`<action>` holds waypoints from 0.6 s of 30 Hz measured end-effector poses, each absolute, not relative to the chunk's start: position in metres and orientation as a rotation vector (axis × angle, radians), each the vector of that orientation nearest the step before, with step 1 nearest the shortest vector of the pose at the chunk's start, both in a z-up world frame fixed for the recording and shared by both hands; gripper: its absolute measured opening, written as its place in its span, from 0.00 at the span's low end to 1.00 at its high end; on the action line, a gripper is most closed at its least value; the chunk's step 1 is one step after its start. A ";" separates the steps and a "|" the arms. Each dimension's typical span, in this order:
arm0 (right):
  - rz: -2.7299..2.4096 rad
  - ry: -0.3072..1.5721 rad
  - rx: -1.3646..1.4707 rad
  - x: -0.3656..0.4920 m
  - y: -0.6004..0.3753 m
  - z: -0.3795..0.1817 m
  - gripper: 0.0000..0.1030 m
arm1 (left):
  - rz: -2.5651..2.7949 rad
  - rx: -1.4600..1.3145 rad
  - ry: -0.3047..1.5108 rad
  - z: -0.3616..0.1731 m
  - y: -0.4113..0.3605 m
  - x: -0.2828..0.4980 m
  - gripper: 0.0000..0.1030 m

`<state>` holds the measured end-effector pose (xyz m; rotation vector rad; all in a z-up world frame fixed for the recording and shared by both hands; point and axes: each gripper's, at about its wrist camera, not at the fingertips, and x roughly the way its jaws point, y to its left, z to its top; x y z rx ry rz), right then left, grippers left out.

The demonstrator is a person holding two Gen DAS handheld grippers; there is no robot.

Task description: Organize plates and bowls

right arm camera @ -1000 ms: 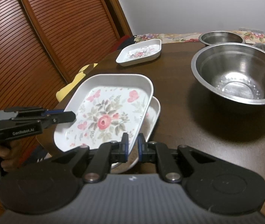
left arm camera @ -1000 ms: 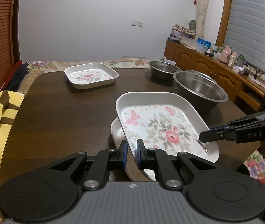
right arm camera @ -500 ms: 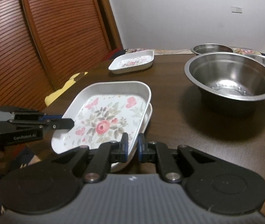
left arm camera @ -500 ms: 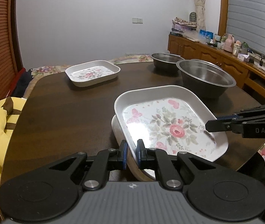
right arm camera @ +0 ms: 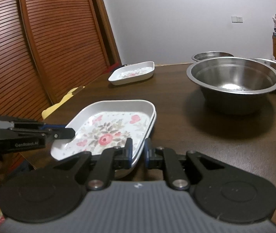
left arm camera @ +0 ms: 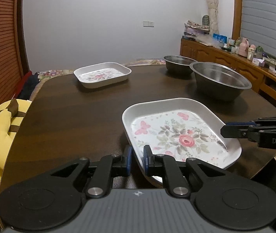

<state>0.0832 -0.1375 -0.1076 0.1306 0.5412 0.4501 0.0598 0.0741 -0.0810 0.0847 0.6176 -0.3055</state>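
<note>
**Floral plate lowered onto its twin at the bench's near edge**

Since a second ago the floral plate (left arm camera: 178,134) has sunk and levelled: it was tilted above a second plate, and now sits nested on it, almost hiding it.

Left wrist view: the left gripper (left arm camera: 137,158) has its jaws clenched on the plate's near-left rim, the rim standing between the blue pads. The plate is a rounded rectangle whose long axis runs from the near left away to the far right, towards the large steel bowl (left arm camera: 220,80). The right gripper (left arm camera: 225,130) reaches in from the right, its jaws closed over the right rim. This view alone shows a sideboard (left arm camera: 225,58) with clutter along the right wall, and a yellow cushion (left arm camera: 0,136) at the bench's (left arm camera: 70,116) left edge. A smaller steel bowl (left arm camera: 178,62) and another floral plate (left arm camera: 102,74) sit further back.

Right wrist view: the right gripper (right arm camera: 138,151) grips the plate's near rim. Only here does the lower plate (right arm camera: 153,122) show, as a thin second rim at the far right corner. A slatted wooden door (right arm camera: 40,38) fills the left.
</note>
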 end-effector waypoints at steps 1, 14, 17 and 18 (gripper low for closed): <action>0.450 0.541 0.132 0.083 -0.137 -0.108 0.14 | -0.305 0.085 0.617 -0.081 0.074 0.059 0.13; 0.451 0.548 0.131 0.082 -0.137 -0.108 0.15 | -0.312 0.050 0.620 -0.082 0.079 0.060 0.13; 0.452 0.553 0.132 0.083 -0.137 -0.106 0.15 | -0.310 0.030 0.618 -0.079 0.082 0.061 0.13; 0.450 0.550 0.130 0.083 -0.138 -0.105 0.15 | -0.310 0.030 0.613 -0.077 0.082 0.060 0.13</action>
